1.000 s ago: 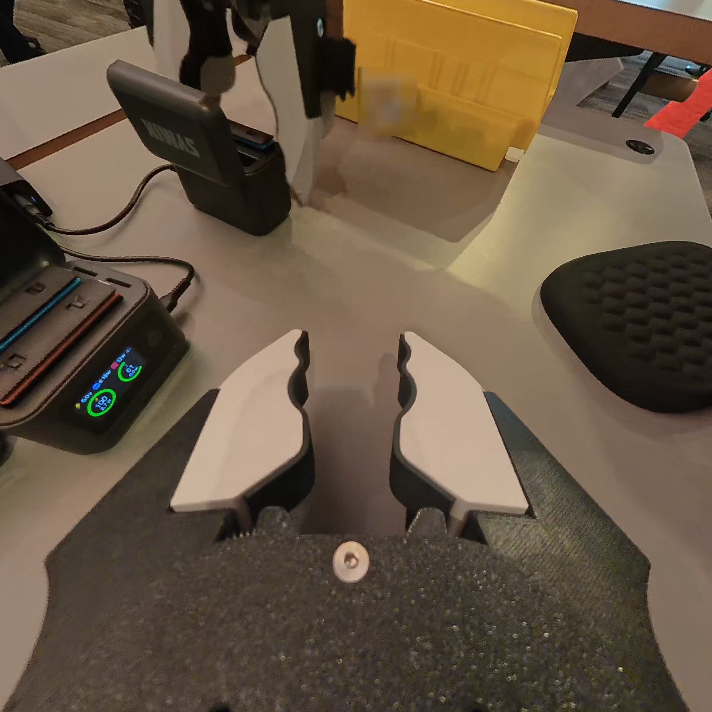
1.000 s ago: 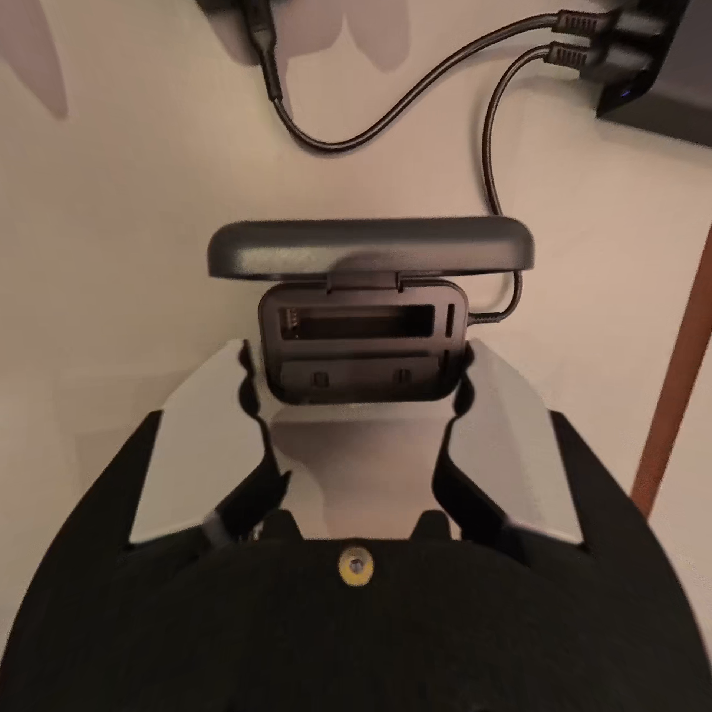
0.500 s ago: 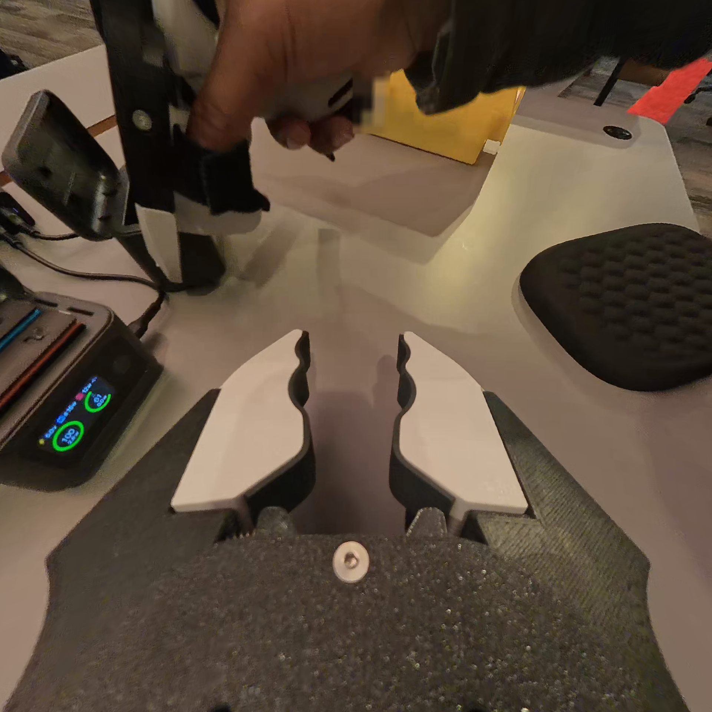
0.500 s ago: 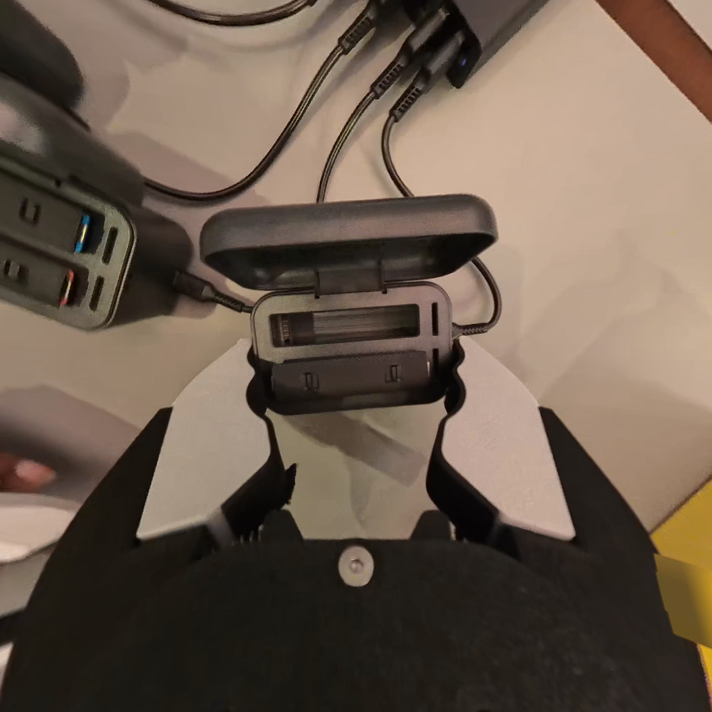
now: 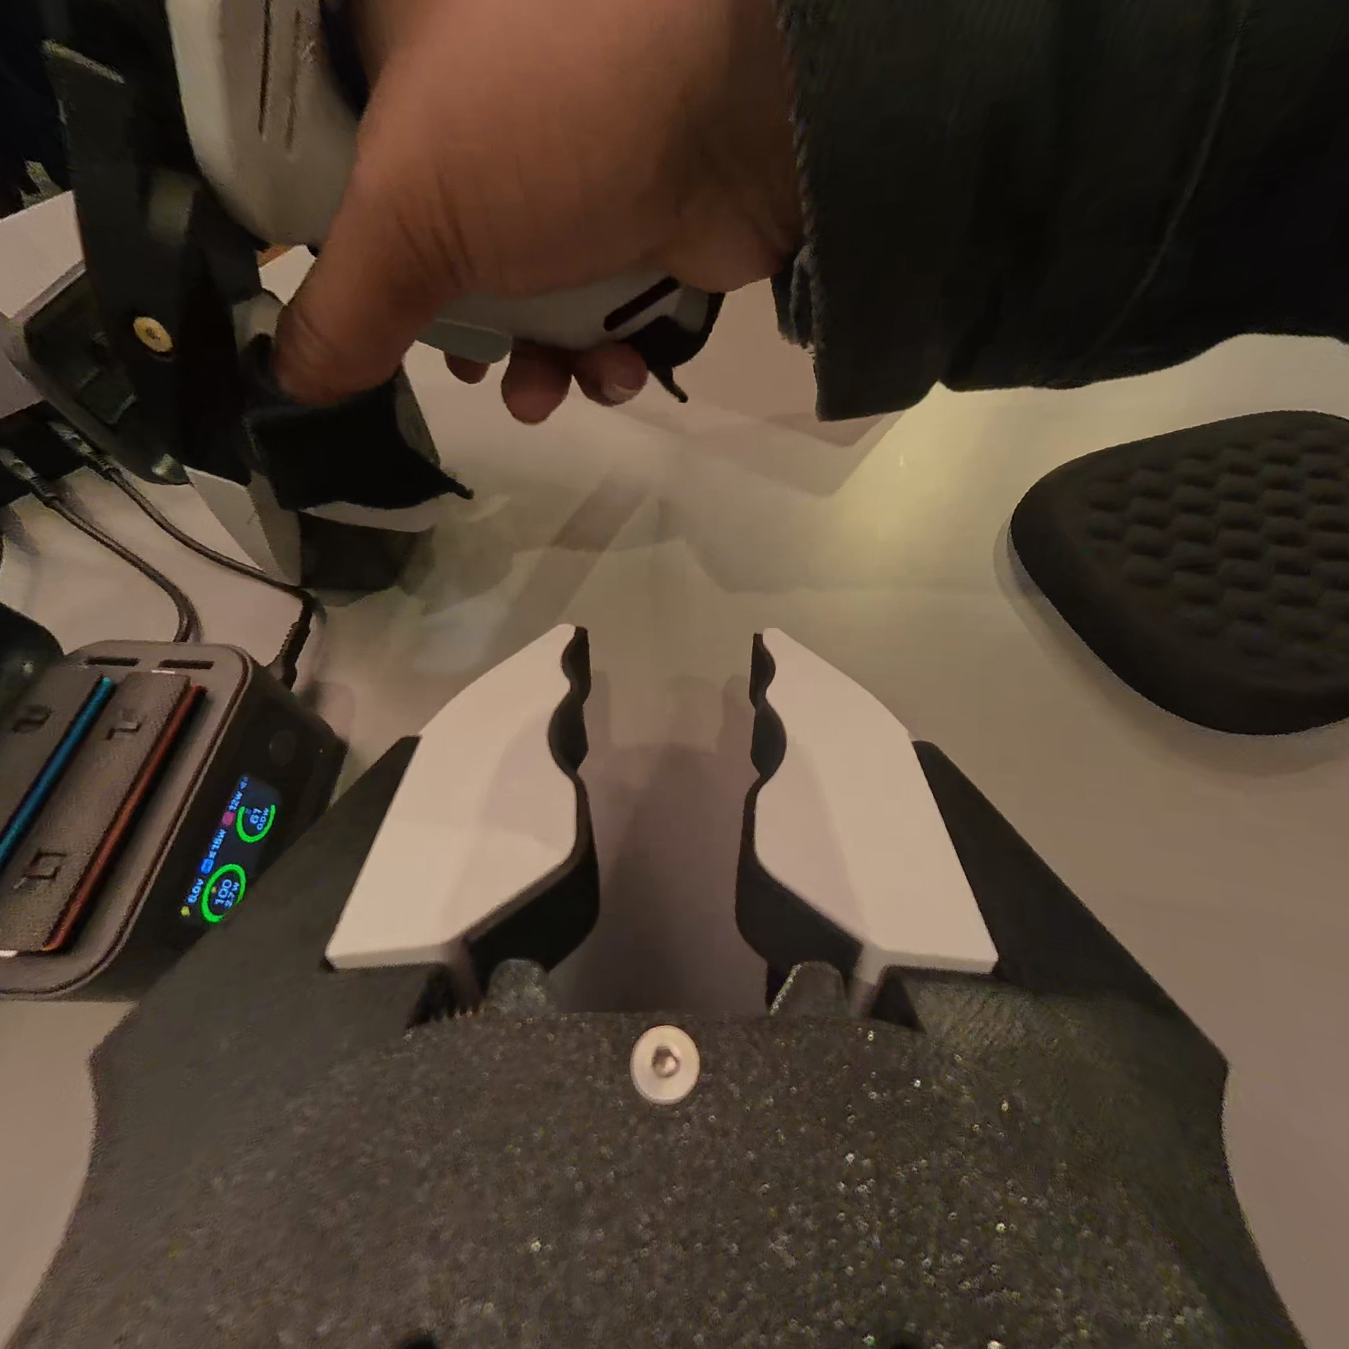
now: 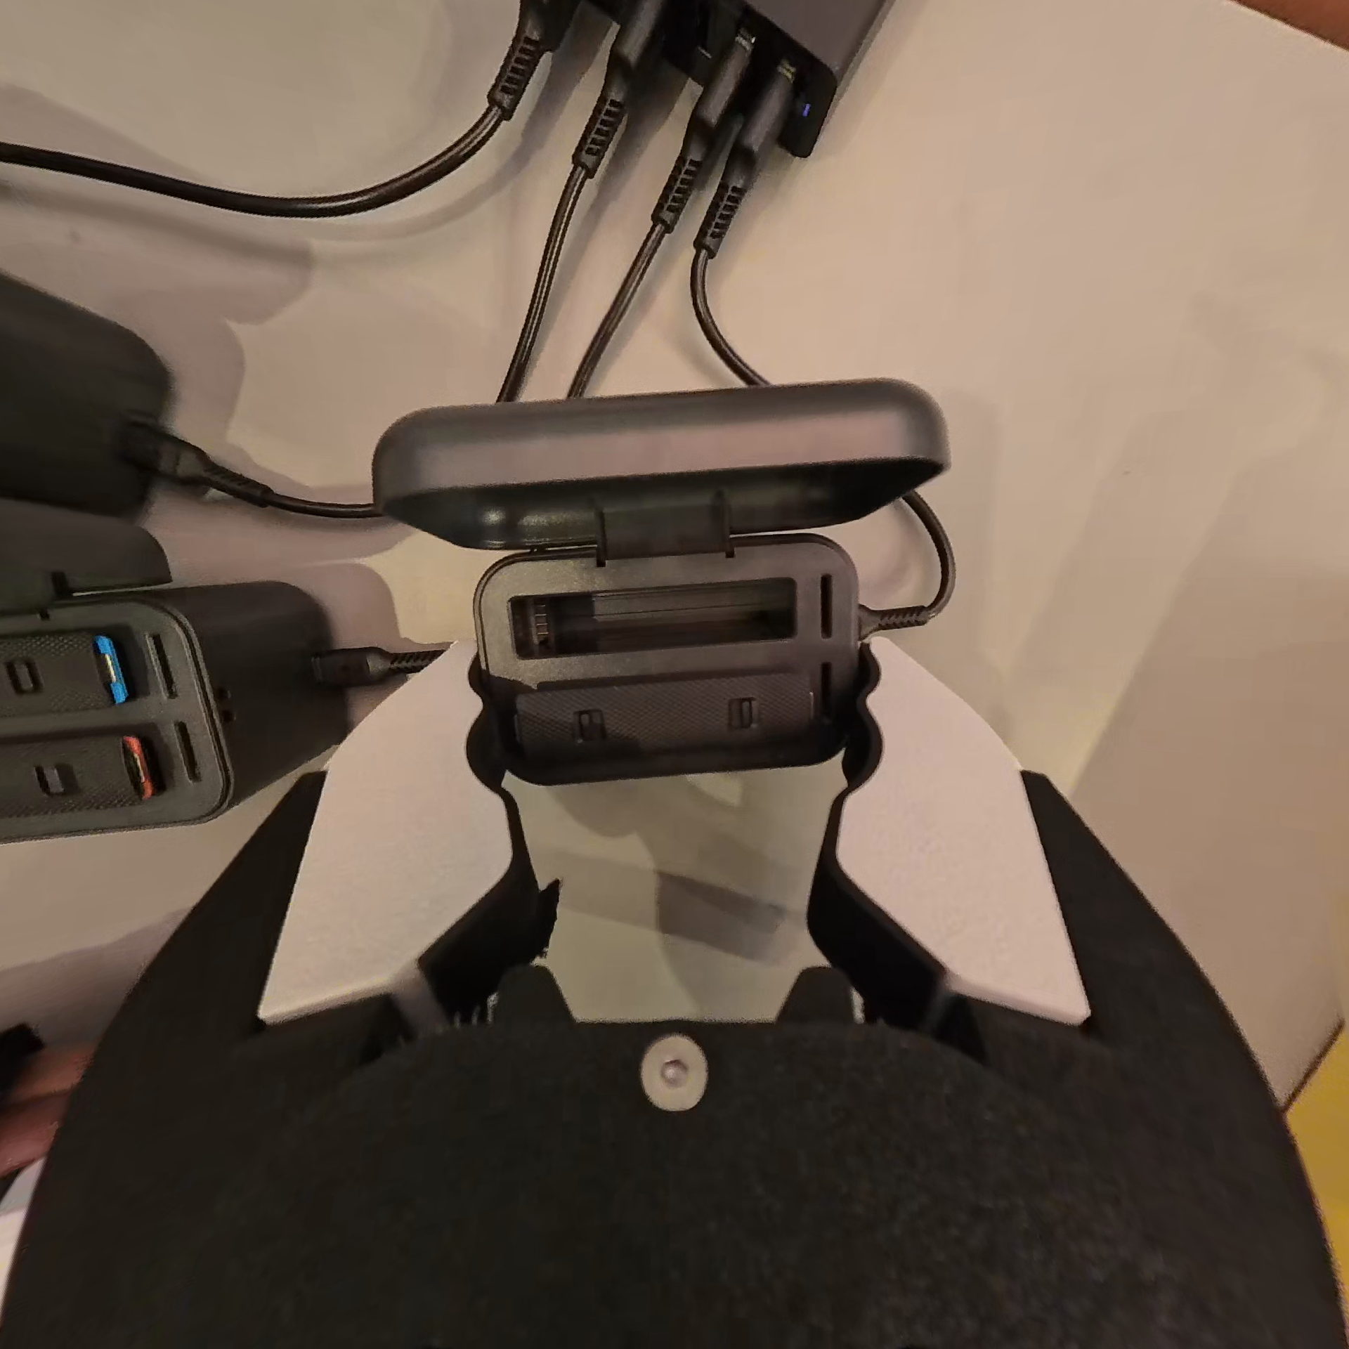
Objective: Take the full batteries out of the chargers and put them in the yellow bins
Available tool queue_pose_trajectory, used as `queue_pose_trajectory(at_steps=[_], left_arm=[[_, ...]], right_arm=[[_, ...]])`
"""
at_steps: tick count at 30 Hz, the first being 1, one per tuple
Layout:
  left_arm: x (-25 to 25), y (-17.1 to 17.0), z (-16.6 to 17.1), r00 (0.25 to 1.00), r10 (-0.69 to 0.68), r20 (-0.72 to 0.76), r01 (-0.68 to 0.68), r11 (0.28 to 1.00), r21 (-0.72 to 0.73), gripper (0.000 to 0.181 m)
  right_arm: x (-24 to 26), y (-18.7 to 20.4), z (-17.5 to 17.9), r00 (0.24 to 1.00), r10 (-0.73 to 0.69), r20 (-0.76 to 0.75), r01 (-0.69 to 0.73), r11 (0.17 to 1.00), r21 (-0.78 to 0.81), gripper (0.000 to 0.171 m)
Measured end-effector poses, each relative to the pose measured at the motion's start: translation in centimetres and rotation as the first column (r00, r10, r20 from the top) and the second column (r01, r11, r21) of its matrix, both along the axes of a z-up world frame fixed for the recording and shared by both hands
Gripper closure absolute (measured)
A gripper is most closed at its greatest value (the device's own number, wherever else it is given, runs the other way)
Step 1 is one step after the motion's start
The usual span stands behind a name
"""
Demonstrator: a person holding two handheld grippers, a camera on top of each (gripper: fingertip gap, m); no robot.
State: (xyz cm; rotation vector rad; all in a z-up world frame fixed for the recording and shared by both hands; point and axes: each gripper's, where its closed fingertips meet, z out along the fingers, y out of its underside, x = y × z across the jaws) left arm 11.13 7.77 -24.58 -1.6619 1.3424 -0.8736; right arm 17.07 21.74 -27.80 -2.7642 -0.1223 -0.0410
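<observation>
My right gripper [image 6: 671,657] is shut on a small dark charger [image 6: 668,763], one finger on each short side. Its lid [image 6: 657,452] stands open. The far slot [image 6: 650,617] is empty and the near slot holds a dark battery [image 6: 664,719]. A second charger [image 6: 109,715] at the left holds two batteries, one with a blue tab and one with a red tab. It also shows in the left wrist view [image 5: 146,803], with a lit display [image 5: 230,850]. My left gripper [image 5: 668,657] is open and empty above the table. A sliver of yellow bin [image 6: 1321,1139] shows at the right edge.
A hand [image 5: 547,182] and dark sleeve holding the right gripper fill the top of the left wrist view. A black textured pad [image 5: 1197,569] lies at the right. A power hub [image 6: 788,66] with several black cables [image 6: 642,292] sits beyond the held charger.
The right gripper has swung with the charger clamped in it, so the second charger and hub came into view. The hand now hides the yellow bin in the left wrist view.
</observation>
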Motion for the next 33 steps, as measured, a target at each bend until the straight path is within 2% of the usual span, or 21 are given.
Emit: queue_pose_trajectory(at_steps=[4, 6, 7, 10, 13, 24, 33], left_arm=[[-0.2, 0.2, -0.1, 1.000, 0.010, -0.004, -0.010, 1.000, 0.003, 0.139], [-0.2, 0.2, -0.2, 1.000, 0.010, -0.005, -0.010, 1.000, -0.007, 0.140], [-0.1, 0.2, -0.3, 1.000, 0.008, -0.007, -0.009, 1.000, -0.011, 0.140], [-0.1, 0.2, -0.5, 1.000, 0.008, -0.013, -0.008, 1.000, -0.006, 0.140], [-0.2, 0.2, -0.5, 1.000, 0.009, -0.015, -0.009, 1.000, -0.003, 0.140], [-0.2, 0.1, -0.5, 1.000, 0.006, -0.018, -0.006, 1.000, -0.001, 0.140], [-0.2, 0.1, -0.6, 1.000, 0.008, -0.024, -0.008, 1.000, 0.006, 0.140]], right_arm=[[-0.6, -0.3, 1.3, 0.993, 0.040, -0.108, -0.036, 0.999, 0.034, 0.066], [-0.6, -0.4, 3.0, 0.982, 0.070, -0.174, -0.055, 0.995, 0.088, 0.069], [-0.3, -0.2, 4.1, 0.978, 0.082, -0.192, -0.058, 0.990, 0.127, 0.082], [0.8, 0.5, 6.7, 0.969, 0.142, -0.204, -0.087, 0.962, 0.259, 0.171], [0.4, 0.0, 6.6, 0.949, 0.185, -0.257, -0.121, 0.961, 0.247, 0.171], [-0.8, -0.6, 4.2, 0.950, 0.238, -0.199, -0.190, 0.953, 0.235, 0.171], [-0.7, -0.8, 4.1, 0.946, 0.325, 0.010, -0.322, 0.930, 0.175, 0.171]])
